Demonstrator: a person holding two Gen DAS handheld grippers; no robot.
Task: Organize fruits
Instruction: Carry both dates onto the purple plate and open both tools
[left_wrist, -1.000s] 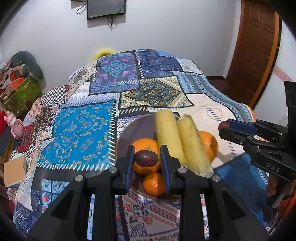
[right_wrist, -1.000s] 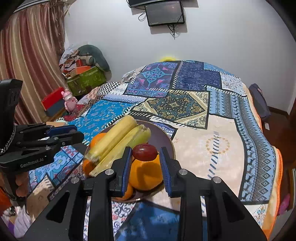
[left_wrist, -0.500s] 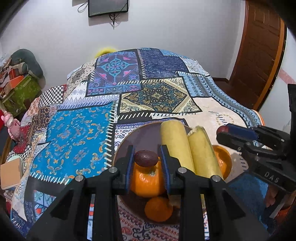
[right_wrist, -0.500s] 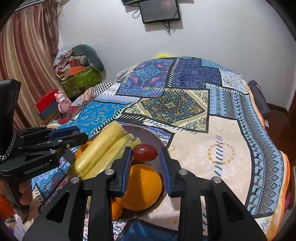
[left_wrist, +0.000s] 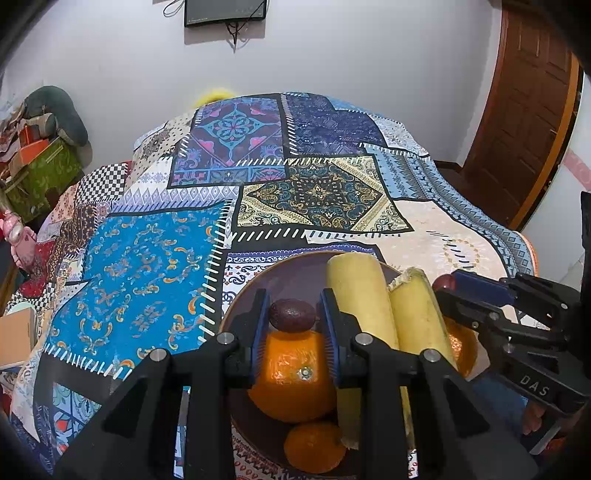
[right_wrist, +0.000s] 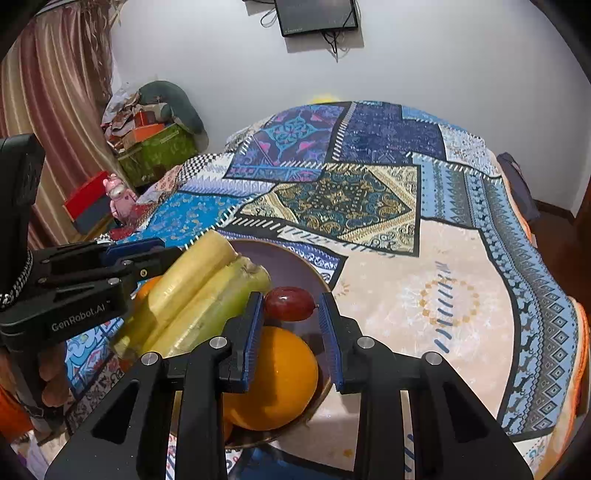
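A brown bowl (left_wrist: 258, 288) (right_wrist: 295, 266) sits on the patchwork bedspread and holds oranges (left_wrist: 291, 373) (right_wrist: 277, 380) and two yellow-green stalks (left_wrist: 362, 295) (right_wrist: 199, 295). My left gripper (left_wrist: 292, 314) is shut on a dark brown fruit (left_wrist: 291, 315), held above the bowl's left side over an orange. My right gripper (right_wrist: 290, 304) is shut on a red fruit (right_wrist: 290, 304) above the bowl's right side; it also shows in the left wrist view (left_wrist: 448, 286), at the right.
The bedspread (left_wrist: 147, 258) (right_wrist: 443, 295) stretches beyond the bowl. Boxes and a pink toy (right_wrist: 118, 195) stand by the curtain at the left. A wooden door (left_wrist: 524, 110) is at the right. A screen (right_wrist: 317, 14) hangs on the wall.
Both grippers have moved forward over the bowl, each still holding its fruit. The oranges now sit lower in both views.
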